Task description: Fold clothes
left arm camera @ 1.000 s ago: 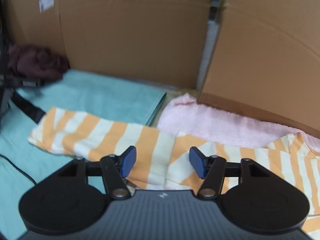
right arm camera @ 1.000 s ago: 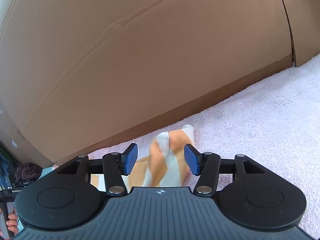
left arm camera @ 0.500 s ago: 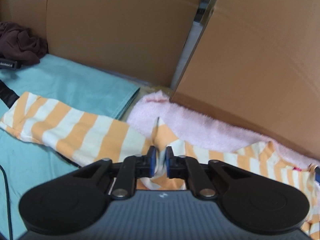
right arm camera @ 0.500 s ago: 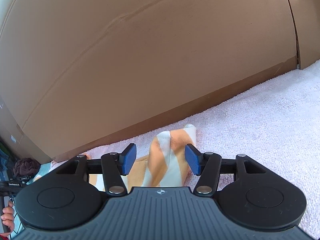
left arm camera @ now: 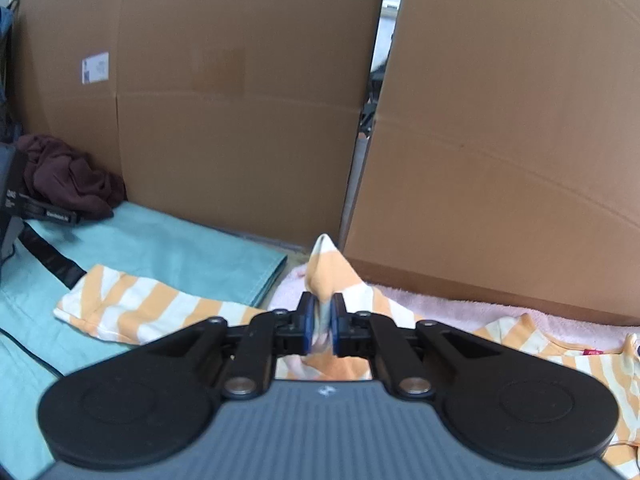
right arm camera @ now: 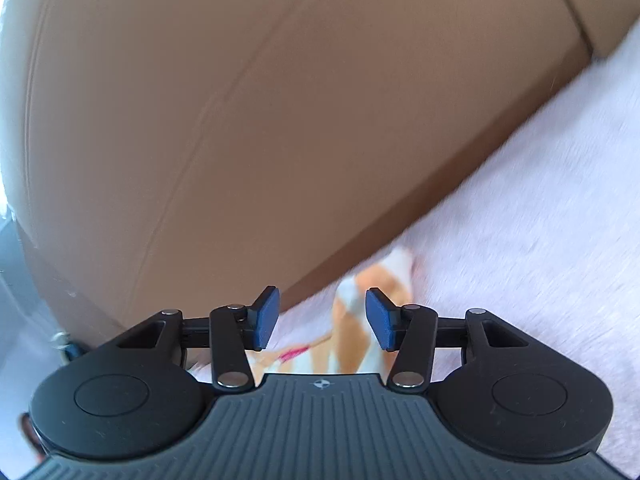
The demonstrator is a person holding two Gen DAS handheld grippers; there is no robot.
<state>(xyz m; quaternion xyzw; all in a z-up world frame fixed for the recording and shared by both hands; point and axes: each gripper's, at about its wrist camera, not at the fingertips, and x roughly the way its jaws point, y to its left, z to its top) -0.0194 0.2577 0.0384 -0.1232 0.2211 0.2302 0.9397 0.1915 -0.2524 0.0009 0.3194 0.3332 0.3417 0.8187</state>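
We note two tall brown cardboard panels [left arm camera: 248, 128] standing as a backdrop, a narrow gap between them. Below lie a teal cloth sheet [left arm camera: 168, 256] on the left and a pale pink fleecy towel [right arm camera: 540, 216] on the right. The orange-and-white striped garment [left arm camera: 152, 312] is spread across both, one sleeve out on the teal sheet, its body on the pink towel. A crumpled dark maroon cloth [left arm camera: 68, 180] sits at the far left corner.

The left gripper [left arm camera: 320, 330] is clamped on a fold of the striped garment, which rises in a peak above the blue pads. The right gripper [right arm camera: 322, 318] is half-wide, its jaws closing; a striped strip lies between the pads, which do not press it.
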